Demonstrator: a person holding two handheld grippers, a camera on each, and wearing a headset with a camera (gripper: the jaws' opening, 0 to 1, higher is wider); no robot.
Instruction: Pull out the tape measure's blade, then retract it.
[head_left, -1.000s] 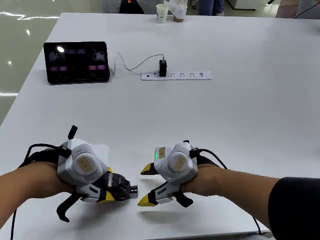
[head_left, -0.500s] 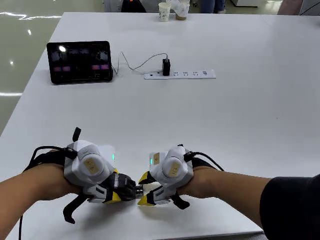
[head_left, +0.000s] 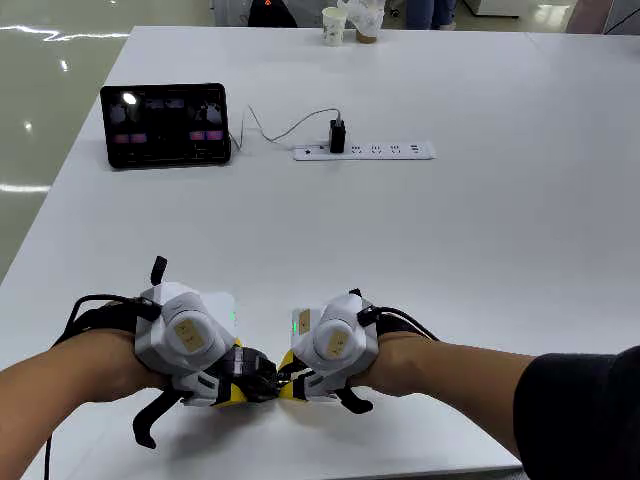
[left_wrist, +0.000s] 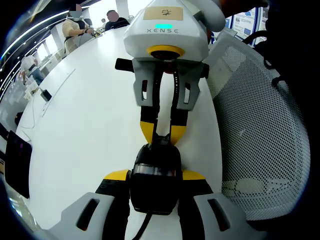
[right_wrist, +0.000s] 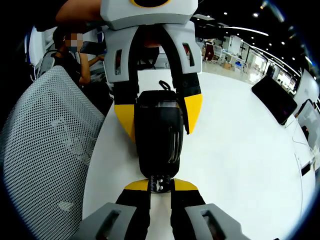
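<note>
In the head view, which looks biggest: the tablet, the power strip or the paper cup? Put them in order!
1. tablet: clearly the largest.
2. power strip: long but thin.
3. paper cup: looks smallest, but it stands farthest from the camera, so its real size is unsure.

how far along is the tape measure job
Early. Done: the left gripper is clamped on the black rounded tape measure case. In hand: the right gripper has its yellow-tipped jaws pinched on the small metal blade tab at the case's mouth. Left: no blade is drawn out yet, so the full pull and the retract both remain.
</note>
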